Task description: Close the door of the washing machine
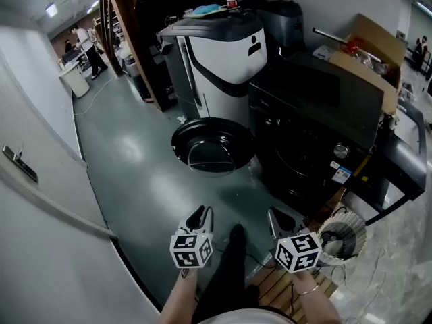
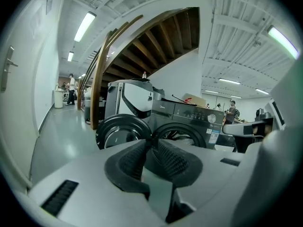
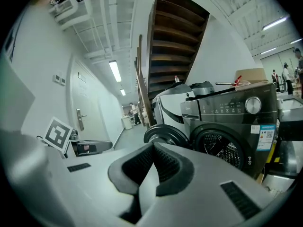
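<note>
A black front-loading washing machine (image 1: 317,130) stands at the right. Its round door (image 1: 212,147) hangs wide open, swung out to the left over the green floor. Both grippers are low in the head view, well short of the machine. My left gripper (image 1: 200,214) points toward the door, jaws a narrow gap apart and empty. My right gripper (image 1: 275,216) is shut on nothing. The left gripper view shows its gripper (image 2: 151,141) facing the door (image 2: 124,131) and drum opening (image 2: 179,135). The right gripper view shows its gripper (image 3: 152,146), the door (image 3: 165,135) and drum opening (image 3: 222,148).
A white and grey appliance (image 1: 226,52) stands behind the open door. A cardboard box (image 1: 368,52) lies on the washer. A small fan (image 1: 341,235) and wooden slats (image 1: 283,285) are at my feet on the right. A white wall with a door handle (image 1: 20,164) runs along the left.
</note>
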The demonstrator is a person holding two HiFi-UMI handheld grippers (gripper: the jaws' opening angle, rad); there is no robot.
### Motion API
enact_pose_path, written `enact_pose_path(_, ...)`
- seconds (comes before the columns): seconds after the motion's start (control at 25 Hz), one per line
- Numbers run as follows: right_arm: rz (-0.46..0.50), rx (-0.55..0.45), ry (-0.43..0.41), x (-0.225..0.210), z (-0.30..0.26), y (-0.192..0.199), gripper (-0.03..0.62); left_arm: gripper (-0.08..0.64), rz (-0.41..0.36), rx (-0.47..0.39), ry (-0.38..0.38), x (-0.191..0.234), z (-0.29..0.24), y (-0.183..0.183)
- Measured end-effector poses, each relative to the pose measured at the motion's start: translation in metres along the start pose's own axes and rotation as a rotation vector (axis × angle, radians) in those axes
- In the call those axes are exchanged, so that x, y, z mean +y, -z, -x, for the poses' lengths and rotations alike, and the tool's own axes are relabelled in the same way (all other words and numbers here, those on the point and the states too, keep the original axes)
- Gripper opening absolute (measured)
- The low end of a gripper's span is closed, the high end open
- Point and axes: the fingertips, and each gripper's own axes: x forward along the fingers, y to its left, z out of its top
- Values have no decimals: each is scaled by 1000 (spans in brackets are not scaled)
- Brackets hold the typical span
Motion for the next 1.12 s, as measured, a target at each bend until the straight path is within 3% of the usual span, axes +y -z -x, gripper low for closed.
enact_pose_path(0.48,23,49,-2,-34,-84,-13,8,172,-26,32,-58,59,-74,-17)
enact_pose_path(0.68,34,85,-30,-45,-141,-14,58,183,-15,28,-75,90,-115,-25)
enact_pose_path(1.12,62,121,-55,-82,-275,-29,67,209,-28,47,-98,159,-226,-45)
